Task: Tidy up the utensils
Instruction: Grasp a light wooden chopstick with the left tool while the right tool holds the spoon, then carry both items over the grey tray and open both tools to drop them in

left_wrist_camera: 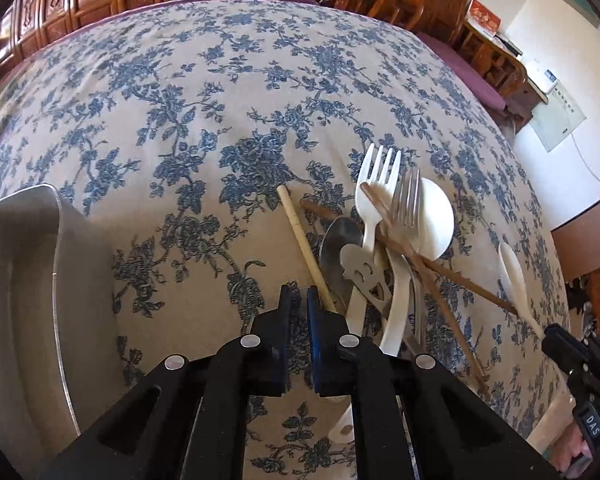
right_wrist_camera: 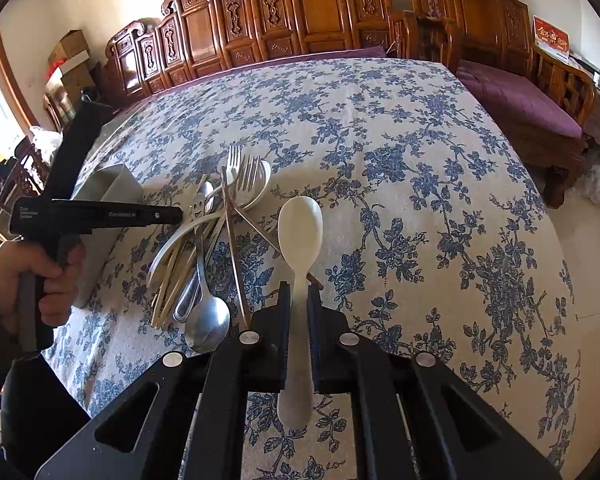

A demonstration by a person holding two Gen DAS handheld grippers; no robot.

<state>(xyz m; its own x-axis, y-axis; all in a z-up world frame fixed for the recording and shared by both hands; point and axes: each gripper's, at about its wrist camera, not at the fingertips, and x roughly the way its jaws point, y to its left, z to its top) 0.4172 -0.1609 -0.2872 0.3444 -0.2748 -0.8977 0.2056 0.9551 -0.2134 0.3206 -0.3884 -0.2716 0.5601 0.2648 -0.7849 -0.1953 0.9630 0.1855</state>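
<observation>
While the grey tray [left_wrist_camera: 24, 280] lies left of the utensil pile [left_wrist_camera: 384, 240], the left gripper [left_wrist_camera: 299, 304] hovers at the pile's near-left edge, jaws nearly closed on nothing. Right of the pile, the right gripper [right_wrist_camera: 299, 300] clamps a white spoon [right_wrist_camera: 300, 236] by its handle.

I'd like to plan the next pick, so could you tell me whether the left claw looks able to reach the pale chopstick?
Probably yes: the left claw sits right beside the pale chopstick, whose near side lies uncovered on the tablecloth.
</observation>
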